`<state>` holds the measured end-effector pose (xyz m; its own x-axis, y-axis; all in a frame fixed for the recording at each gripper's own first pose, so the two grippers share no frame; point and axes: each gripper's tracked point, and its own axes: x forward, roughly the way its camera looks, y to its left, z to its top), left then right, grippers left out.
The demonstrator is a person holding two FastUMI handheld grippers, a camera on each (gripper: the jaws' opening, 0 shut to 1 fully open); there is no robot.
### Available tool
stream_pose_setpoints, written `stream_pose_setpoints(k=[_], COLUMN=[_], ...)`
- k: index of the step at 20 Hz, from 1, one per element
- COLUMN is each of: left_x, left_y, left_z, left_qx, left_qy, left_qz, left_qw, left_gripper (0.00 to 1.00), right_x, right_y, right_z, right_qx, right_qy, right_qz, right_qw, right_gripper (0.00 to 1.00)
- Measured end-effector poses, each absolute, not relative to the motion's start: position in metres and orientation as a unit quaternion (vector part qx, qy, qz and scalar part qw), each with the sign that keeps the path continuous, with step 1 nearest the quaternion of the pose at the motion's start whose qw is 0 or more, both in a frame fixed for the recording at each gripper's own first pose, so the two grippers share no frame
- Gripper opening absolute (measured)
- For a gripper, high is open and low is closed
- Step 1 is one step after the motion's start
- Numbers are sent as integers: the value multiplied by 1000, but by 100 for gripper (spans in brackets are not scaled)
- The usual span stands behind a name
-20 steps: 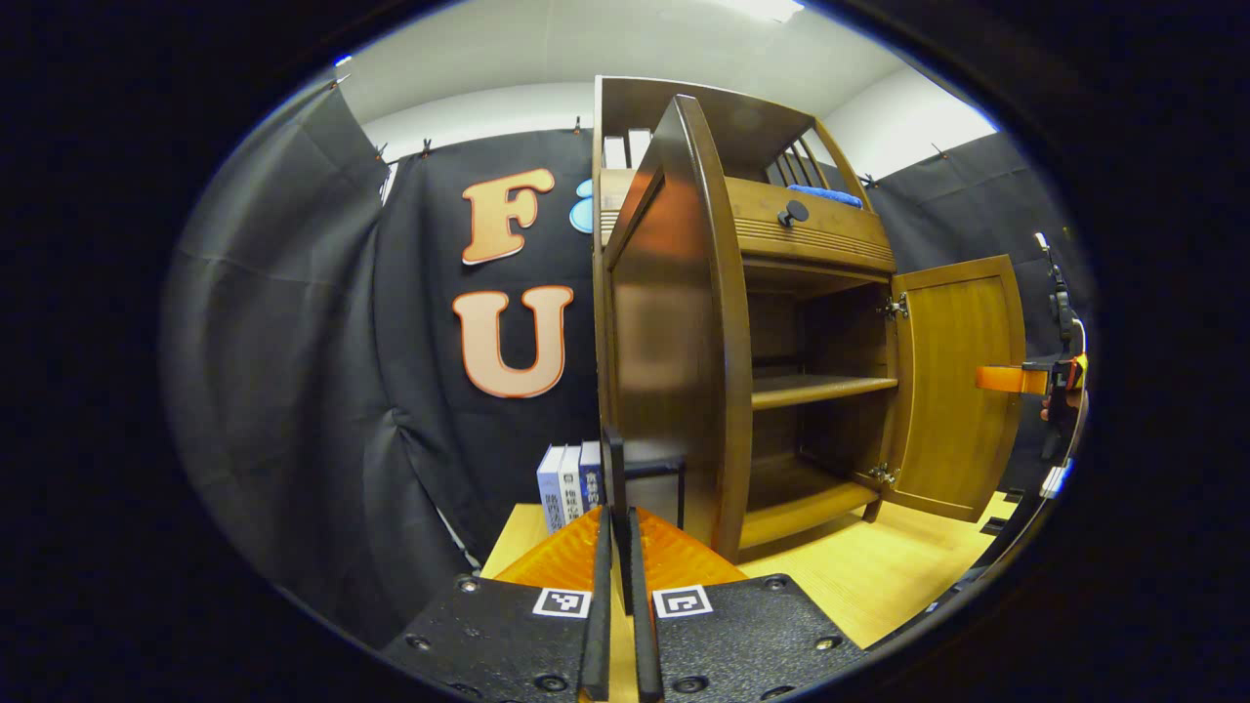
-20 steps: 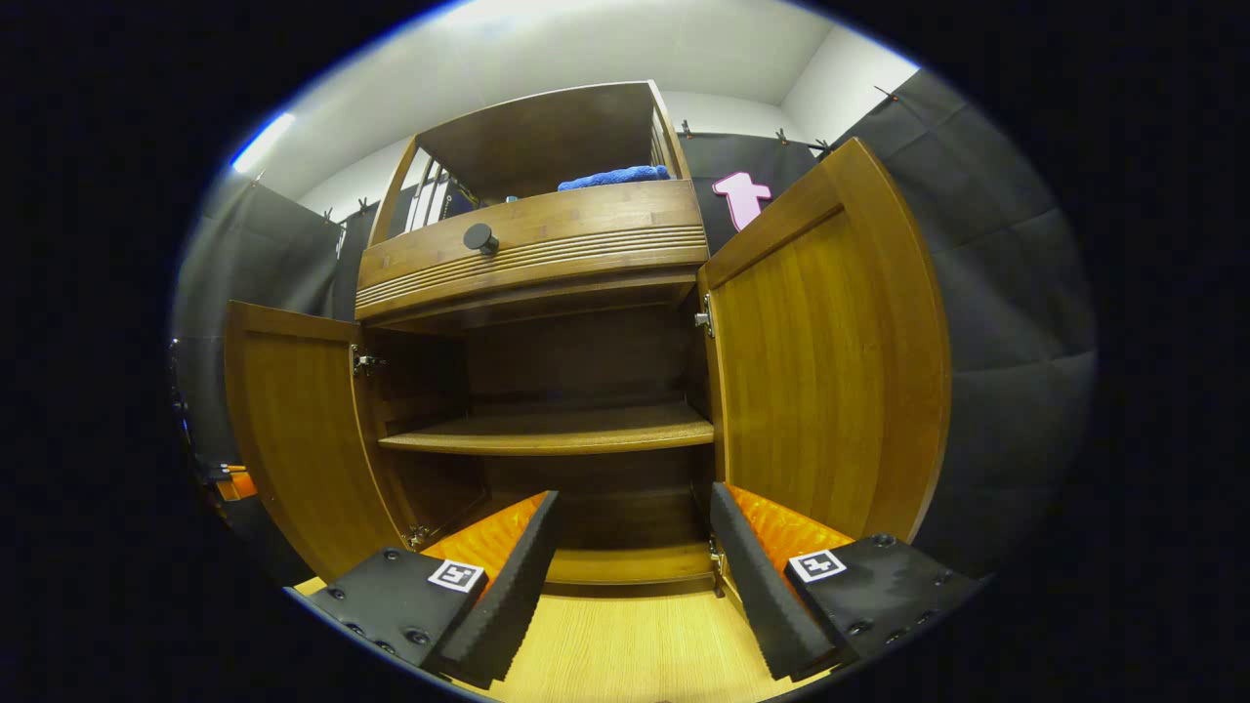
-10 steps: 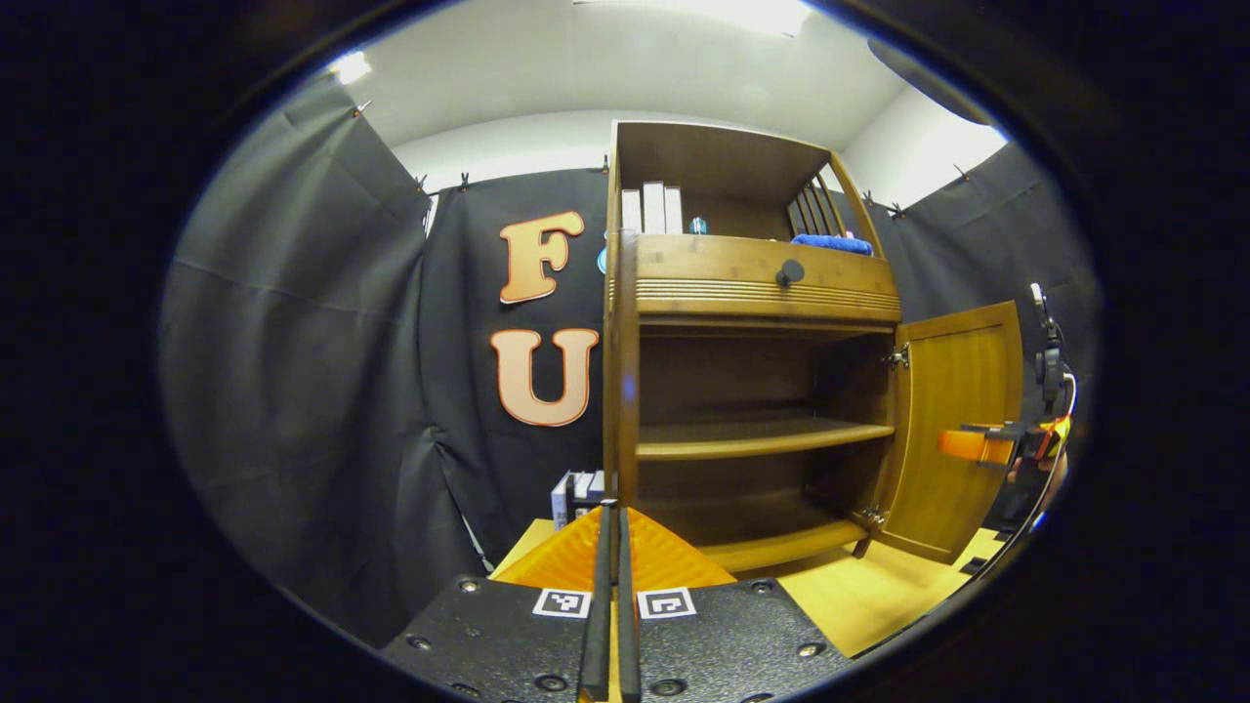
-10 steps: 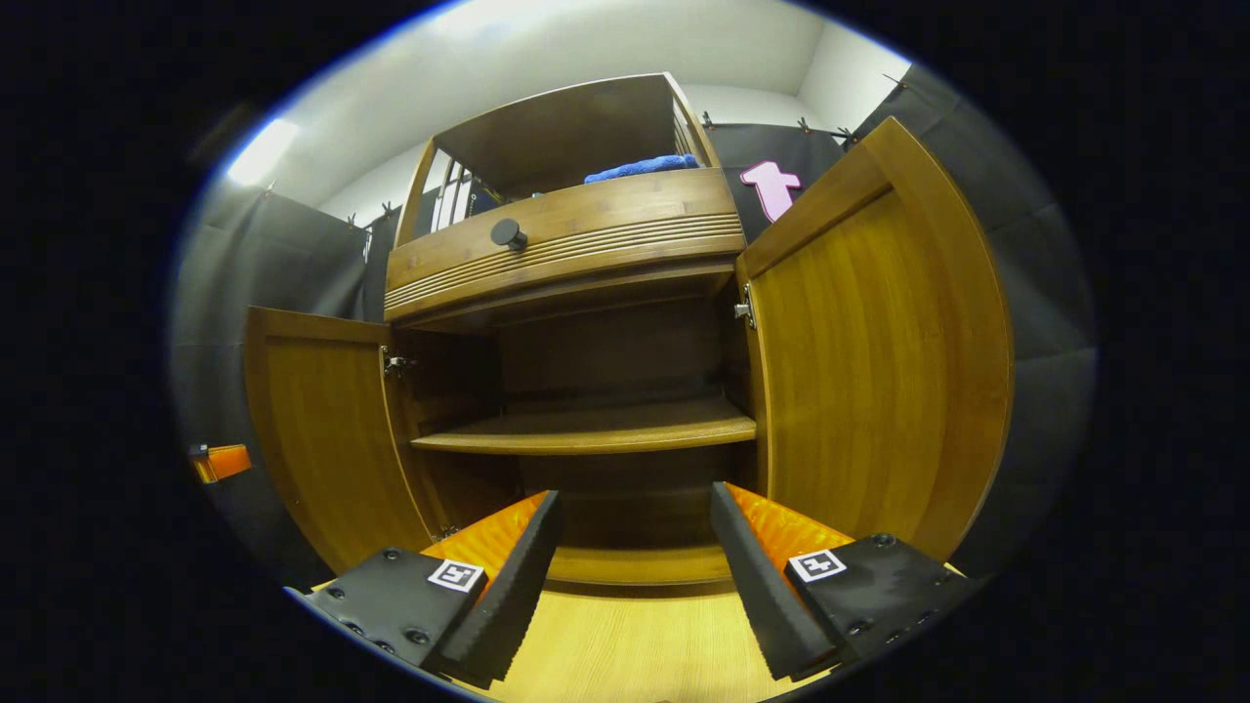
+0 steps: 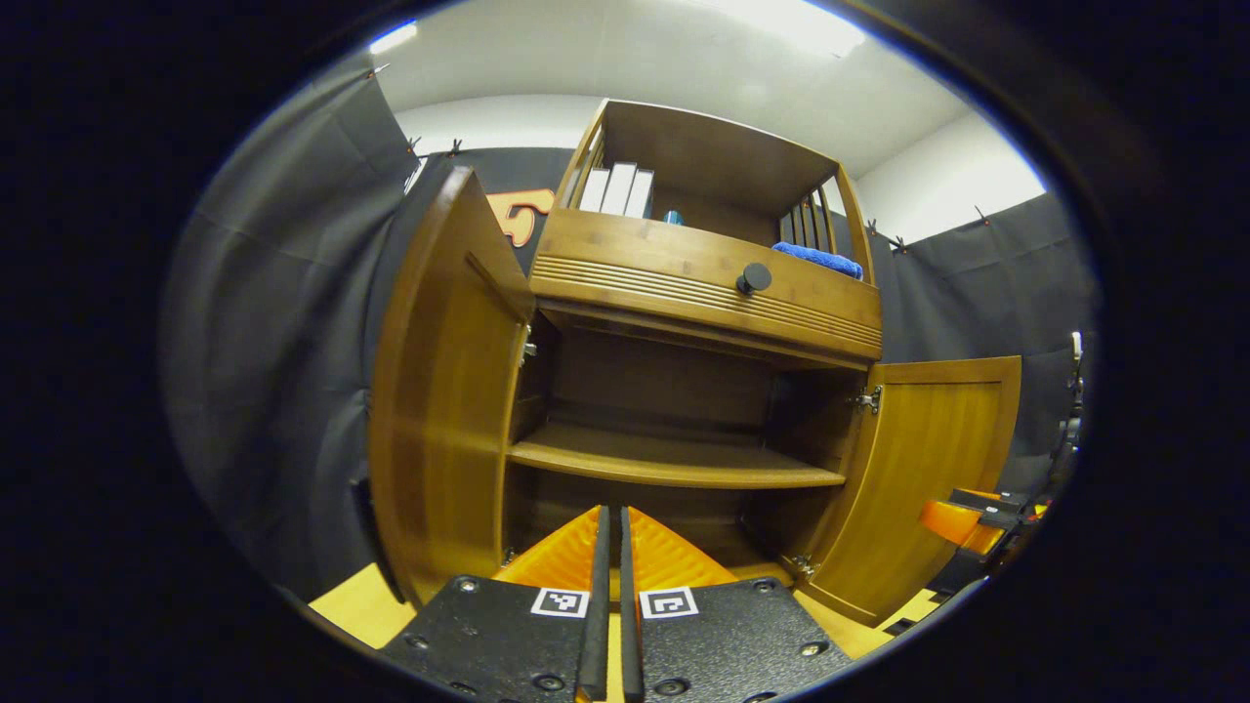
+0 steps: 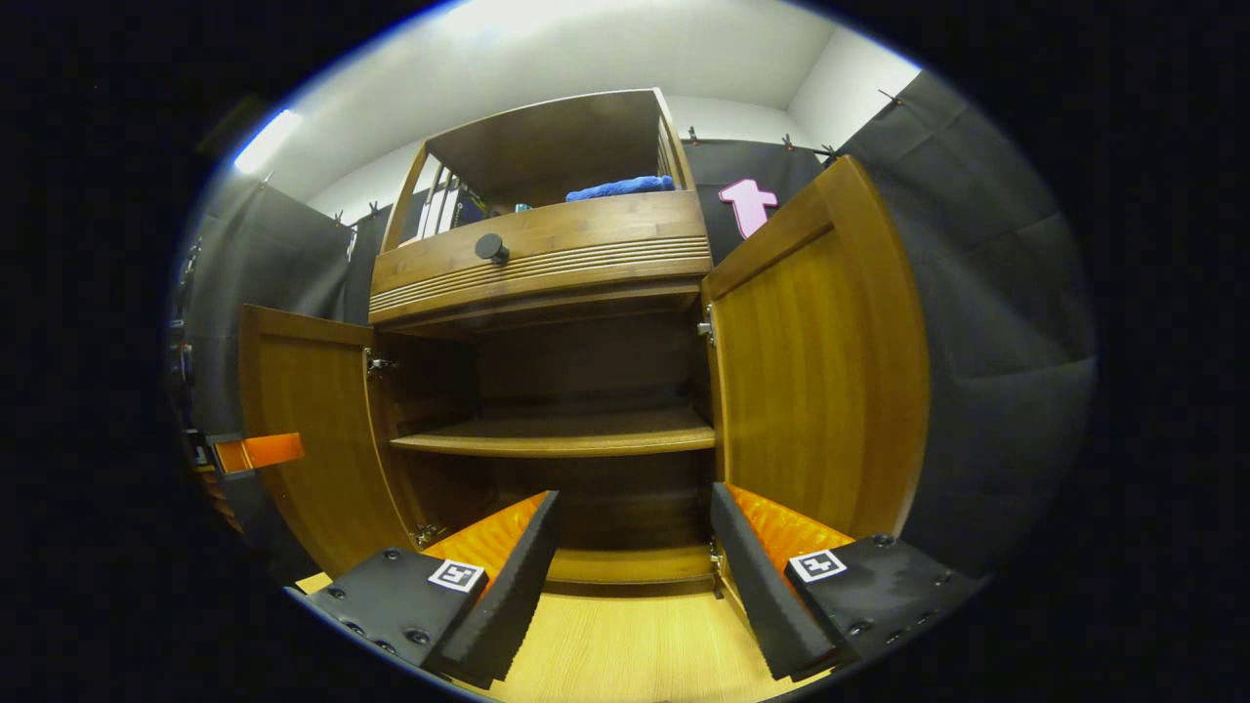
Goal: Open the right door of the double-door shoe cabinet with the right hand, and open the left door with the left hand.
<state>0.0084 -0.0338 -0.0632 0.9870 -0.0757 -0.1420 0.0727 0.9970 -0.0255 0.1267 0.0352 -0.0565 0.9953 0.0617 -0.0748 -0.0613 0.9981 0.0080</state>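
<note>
Ahead of the right gripper, fingers spread and empty, the shoe cabinet shows two doors, left door and right door, both open. Left gripper, clenched on nothing, has swung from edge-on to face the shelves.

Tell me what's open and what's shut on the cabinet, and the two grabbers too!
Left door: swung open.
Right door: swung open.
Drawer: shut.
Left gripper: shut, holding nothing.
Right gripper: open, holding nothing.
</note>
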Motion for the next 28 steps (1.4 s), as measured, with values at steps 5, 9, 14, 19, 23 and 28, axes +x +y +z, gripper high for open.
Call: stream_pose_setpoints(k=[5,9,14,19,23,28], left_x=[21,22,28,32,34,36], left_y=[-21,-35,-26,-17,-16,-17], left_z=[-81,-101,-109,-99,-95,-90], left_qx=[42,-11,-16,-5,10,16], left_qy=[53,73,81,65,60,54], left_qz=[28,-3,-5,15,12,9], left_qw=[997,997,997,998,998,998], left_gripper=[1,33,68,92,95,98], right_x=[120,122,127,133,137,139], right_y=[18,6,-1,7,14,17], right_z=[-58,-58,-57,-59,-57,-60], right_qx=[12,23,20,19,15,17], right_qy=[37,37,37,40,36,40], right_qz=[0,-18,-28,-21,-16,-13], right_qw=[999,999,999,999,999,999], right_gripper=[98,98,98,98,93,98])
